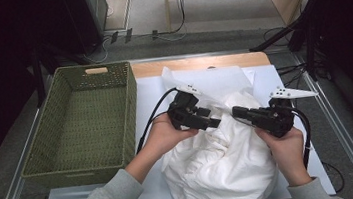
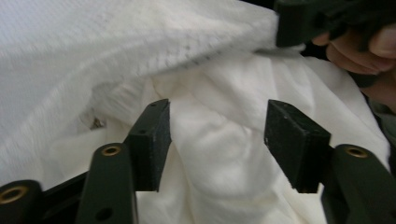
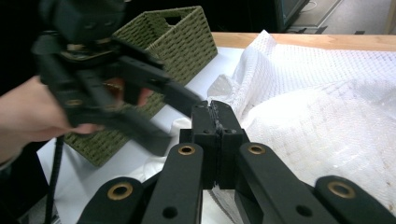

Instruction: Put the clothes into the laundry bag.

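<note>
A bulky white cloth (image 1: 217, 165) lies heaped on the table in front of the person. My left gripper (image 1: 215, 117) is open at the heap's upper left. In the left gripper view its jaws (image 2: 217, 135) stand apart over rumpled fabric (image 2: 210, 93), and the pads do not press on it. My right gripper (image 1: 236, 111) faces it from the right with its jaws together (image 3: 217, 109). It is shut on a fold of the cloth (image 3: 327, 116), which stretches taut from the right gripper (image 2: 289, 23) in the left gripper view. The left gripper (image 3: 182, 123) shows blurred just beyond the right one's tips.
A green woven basket (image 1: 128, 110) stands on the left half of the table, open side up; it is also seen in the right gripper view (image 3: 187, 42). A white cover (image 1: 149, 97) lies over the table, with a wooden edge (image 1: 200, 64) at the back. Cables run across the floor behind.
</note>
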